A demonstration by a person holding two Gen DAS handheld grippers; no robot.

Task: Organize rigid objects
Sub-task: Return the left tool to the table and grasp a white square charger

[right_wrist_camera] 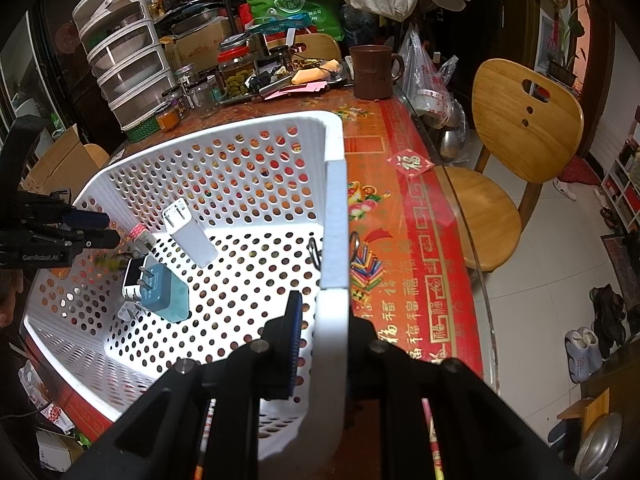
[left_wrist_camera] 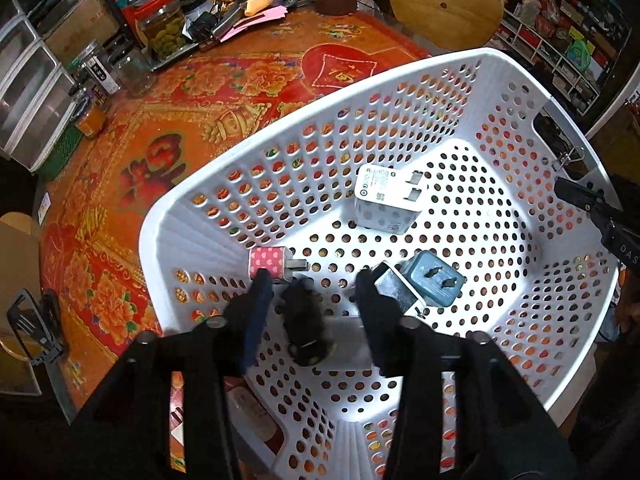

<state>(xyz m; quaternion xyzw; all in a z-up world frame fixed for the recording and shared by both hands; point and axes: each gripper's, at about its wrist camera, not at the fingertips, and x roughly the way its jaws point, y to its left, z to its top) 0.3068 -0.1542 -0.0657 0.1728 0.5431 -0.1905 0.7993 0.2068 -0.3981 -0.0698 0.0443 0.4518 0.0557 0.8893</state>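
Observation:
A white perforated basket [left_wrist_camera: 312,168] [right_wrist_camera: 256,152] stands on the table. Inside it lie a big white charger [left_wrist_camera: 386,200] [right_wrist_camera: 188,236], a pink dotted plug [left_wrist_camera: 267,265], a teal adapter [left_wrist_camera: 434,284] [right_wrist_camera: 166,294] and a black-and-white charger [left_wrist_camera: 394,290]. My left gripper [left_wrist_camera: 313,278] [right_wrist_camera: 111,229] points down into the basket with its jaws apart. A blurred dark object [left_wrist_camera: 302,322] sits between the fingers, clear of both pads. My right gripper [right_wrist_camera: 326,308] is shut on the basket's rim [right_wrist_camera: 334,240], one finger [right_wrist_camera: 294,336] inside the wall and the other hidden behind it.
The table wears a red flowered cloth [left_wrist_camera: 168,120]. Jars [left_wrist_camera: 164,32], a brown mug [right_wrist_camera: 372,72] and clutter fill its far side, beside a drawer unit [right_wrist_camera: 124,64]. A wooden chair [right_wrist_camera: 520,128] stands to the right. A binder clip [left_wrist_camera: 568,158] hangs on the rim.

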